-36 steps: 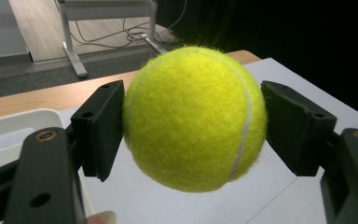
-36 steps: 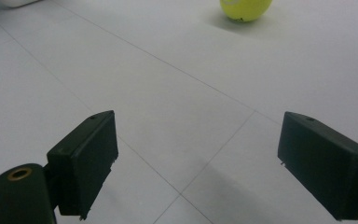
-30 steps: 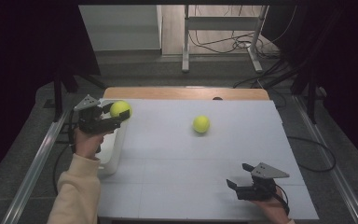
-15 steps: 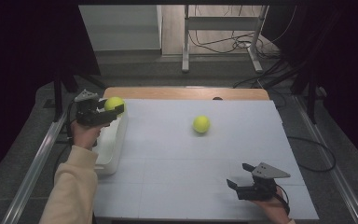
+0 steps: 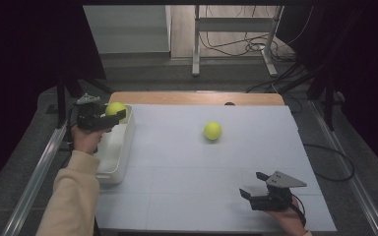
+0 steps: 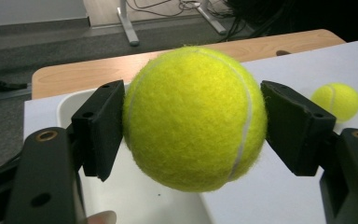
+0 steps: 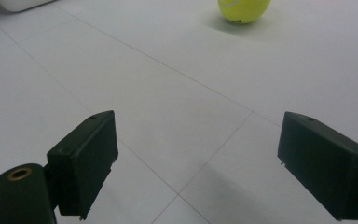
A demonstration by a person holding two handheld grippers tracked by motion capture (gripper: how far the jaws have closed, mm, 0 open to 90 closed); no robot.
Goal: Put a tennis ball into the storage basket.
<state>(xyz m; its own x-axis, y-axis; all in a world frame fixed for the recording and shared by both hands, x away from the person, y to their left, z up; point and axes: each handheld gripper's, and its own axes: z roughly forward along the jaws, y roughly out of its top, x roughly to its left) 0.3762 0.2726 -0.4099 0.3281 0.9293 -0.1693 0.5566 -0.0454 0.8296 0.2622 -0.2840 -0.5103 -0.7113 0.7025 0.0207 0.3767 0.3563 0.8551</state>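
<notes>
Jaws of your left gripper (image 5: 109, 118) are clamped on a fuzzy yellow-green tennis ball (image 6: 195, 117) — held over the far end of the white plastic tub (image 5: 119, 147). Mid-table on the white sheet (image 5: 187, 187) lies a second yellow-green tennis ball (image 5: 212, 131). Your right gripper (image 5: 252, 187) rests near you — jaws wide apart, holding nothing.

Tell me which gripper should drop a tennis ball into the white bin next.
Left. The left gripper already clamps a tennis ball above the white bin; the right gripper sits open, near the table's front edge.
</notes>
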